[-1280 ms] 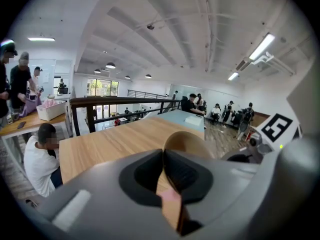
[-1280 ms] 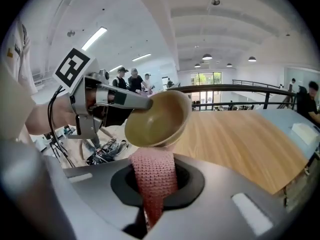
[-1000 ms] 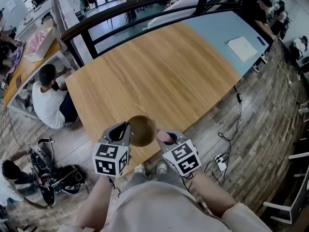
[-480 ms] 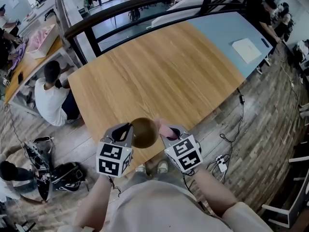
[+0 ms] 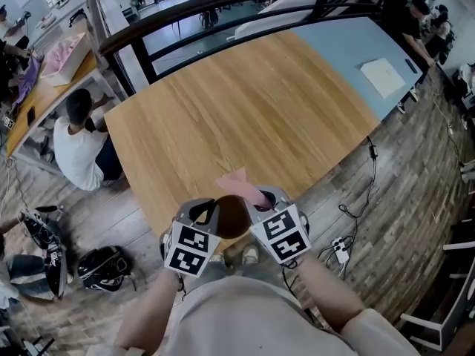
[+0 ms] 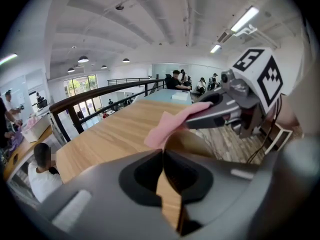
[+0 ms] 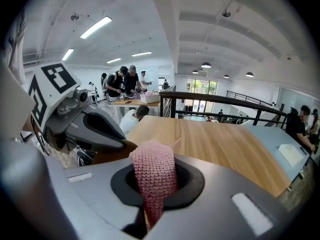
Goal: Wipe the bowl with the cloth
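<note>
Over the table's near edge, a brown wooden bowl hangs between my two grippers. My left gripper is shut on its rim; the thin bowl wall runs between the jaws, with the bowl's rim beyond them. My right gripper is shut on a pink knitted cloth, which sticks out over the bowl's far rim. The right gripper view has the cloth pinched between the jaws, with the left gripper and bowl at its left. The left gripper view has the cloth and right gripper ahead.
The wooden table stretches ahead, with a pale blue section and a white sheet at the far right. A black railing runs behind it. A seated person and bags are at the left. Cables lie on the floor at the right.
Both grippers and the bowl have come nearer to me and lower in the head view. The pink cloth has risen from beside the bowl to over its far rim.
</note>
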`<control>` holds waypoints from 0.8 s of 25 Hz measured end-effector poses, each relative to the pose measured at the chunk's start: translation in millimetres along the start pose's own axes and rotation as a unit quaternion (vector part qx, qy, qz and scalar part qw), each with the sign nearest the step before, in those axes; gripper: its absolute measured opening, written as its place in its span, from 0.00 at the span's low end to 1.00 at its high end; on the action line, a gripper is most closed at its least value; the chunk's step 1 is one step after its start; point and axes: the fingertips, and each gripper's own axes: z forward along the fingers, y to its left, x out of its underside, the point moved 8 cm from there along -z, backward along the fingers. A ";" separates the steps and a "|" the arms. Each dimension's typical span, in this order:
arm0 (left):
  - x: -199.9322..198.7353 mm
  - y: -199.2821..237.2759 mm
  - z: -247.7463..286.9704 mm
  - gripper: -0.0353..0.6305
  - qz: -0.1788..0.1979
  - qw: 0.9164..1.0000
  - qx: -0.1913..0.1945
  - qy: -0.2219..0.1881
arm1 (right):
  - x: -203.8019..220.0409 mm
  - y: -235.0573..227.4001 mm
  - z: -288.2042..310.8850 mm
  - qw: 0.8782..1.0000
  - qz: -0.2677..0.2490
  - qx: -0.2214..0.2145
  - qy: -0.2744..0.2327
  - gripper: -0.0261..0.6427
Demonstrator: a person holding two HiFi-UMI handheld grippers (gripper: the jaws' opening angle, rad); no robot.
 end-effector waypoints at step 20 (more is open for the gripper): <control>16.5 35.5 59.5 0.08 -0.063 0.997 0.037 0.024 | -3.3 -15.3 37.2 0.998 0.057 -0.004 -0.019 0.06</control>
